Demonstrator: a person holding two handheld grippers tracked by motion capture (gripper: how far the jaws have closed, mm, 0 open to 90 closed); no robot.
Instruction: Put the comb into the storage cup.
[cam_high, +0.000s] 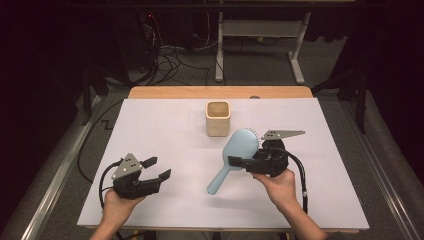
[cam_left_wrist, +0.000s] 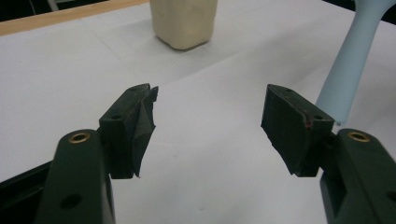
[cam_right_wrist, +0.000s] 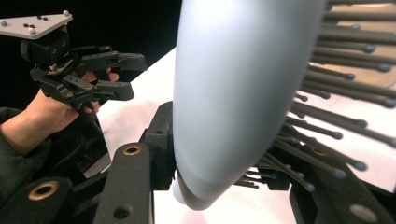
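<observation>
Our right tongs (cam_high: 239, 162) are clamped across the pale blue hairbrush (cam_high: 235, 150) at its head, handle dangling over the counter (cam_high: 165, 125). Stiff, light, slick plastic, we judge; our left tongs (cam_high: 156, 168) gape empty, best taking the handle.

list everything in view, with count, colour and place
hairbrush: 1, light blue, mid-table, tilted, head clamped in the right tool
cup: 1, cream, far centre of the table
table cover: 1, white, over the wooden table
table: 1, wood edge at the far side
left tool: 1, black, near left, open with nothing in it
right tool: 1, black, near right, shut on the hairbrush
hands: 2, at the near edge, one on each tool
</observation>
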